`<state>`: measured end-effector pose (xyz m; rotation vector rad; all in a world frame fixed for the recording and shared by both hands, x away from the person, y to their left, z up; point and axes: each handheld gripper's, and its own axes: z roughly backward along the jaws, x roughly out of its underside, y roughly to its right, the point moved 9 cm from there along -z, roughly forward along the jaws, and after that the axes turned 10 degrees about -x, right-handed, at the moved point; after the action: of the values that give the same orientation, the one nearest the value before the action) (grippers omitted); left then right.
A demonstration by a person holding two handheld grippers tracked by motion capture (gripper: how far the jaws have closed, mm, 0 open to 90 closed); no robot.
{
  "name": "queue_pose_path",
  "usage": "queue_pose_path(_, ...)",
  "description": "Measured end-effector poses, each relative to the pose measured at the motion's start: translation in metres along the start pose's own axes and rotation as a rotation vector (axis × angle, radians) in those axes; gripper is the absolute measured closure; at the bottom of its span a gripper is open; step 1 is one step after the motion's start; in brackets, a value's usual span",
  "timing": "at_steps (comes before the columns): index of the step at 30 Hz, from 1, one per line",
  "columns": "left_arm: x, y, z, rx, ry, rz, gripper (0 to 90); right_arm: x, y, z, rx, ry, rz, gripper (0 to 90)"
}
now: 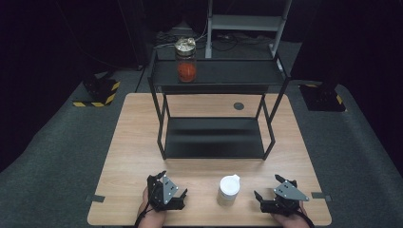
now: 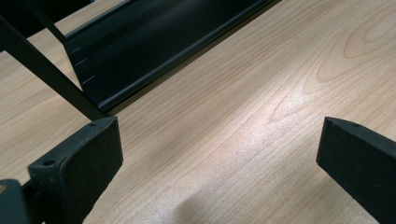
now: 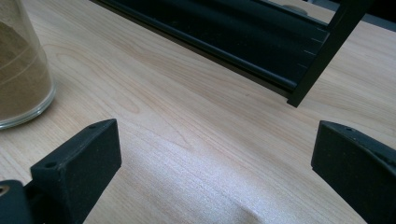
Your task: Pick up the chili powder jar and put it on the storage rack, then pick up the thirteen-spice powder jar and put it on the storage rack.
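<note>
Both grippers rest wide open on the near edge of the table, with the white-lidded jar between them.

The left gripper [image 1: 172,183] has its jaws spread wide and holds nothing; in the left gripper view, bare wooden table [image 2: 243,140] lies between its fingers [image 2: 88,158], and the lower tray of the black shelf rack [image 2: 154,51] sits ahead of them, well apart. The right gripper [image 1: 267,186] is likewise fully spread and empty. The jar [image 1: 228,189], glass with a white lid and tan powder inside, stands upright between the two grippers, nearer the right one; in the right gripper view the jar [image 3: 21,70] appears outside the left-hand finger, not touching it. A second jar [image 1: 186,60], holding red contents, stands on the rack's top shelf, far beyond both sets of fingers.
</note>
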<state>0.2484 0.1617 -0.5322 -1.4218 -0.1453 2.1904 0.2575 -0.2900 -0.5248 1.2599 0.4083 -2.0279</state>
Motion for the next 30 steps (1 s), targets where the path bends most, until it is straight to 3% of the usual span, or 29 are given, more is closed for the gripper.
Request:
queue_pose_path(2, 0.001, -0.001, 0.000, -0.010, 0.002, 0.022, 0.7, 0.001, 0.000, 0.002, 0.003, 0.018, -0.019, 0.4)
queue_pose_path(6, 0.001, -0.005, 0.000, 0.008, 0.003, 0.047, 0.8, -0.003, -0.003, 0.009, -0.004, 0.051, -0.012, 0.4)
queue_pose_path(12, 0.003, -0.009, -0.001, 0.017, 0.013, 0.060, 0.8, -0.017, -0.014, 0.026, -0.011, 0.129, 0.008, 0.1)
queue_pose_path(19, 0.002, -0.010, -0.002, 0.031, 0.007, 0.058, 0.8, -0.027, -0.029, 0.038, -0.041, 0.182, 0.041, 0.0)
queue_pose_path(26, 0.003, -0.012, -0.001, 0.029, 0.014, 0.075, 0.9, -0.033, -0.040, 0.037, -0.088, 0.194, 0.055, 0.0)
queue_pose_path(30, 0.003, -0.013, -0.002, 0.036, 0.012, 0.080, 0.8, -0.034, -0.045, 0.032, -0.130, 0.206, 0.035, 0.0)
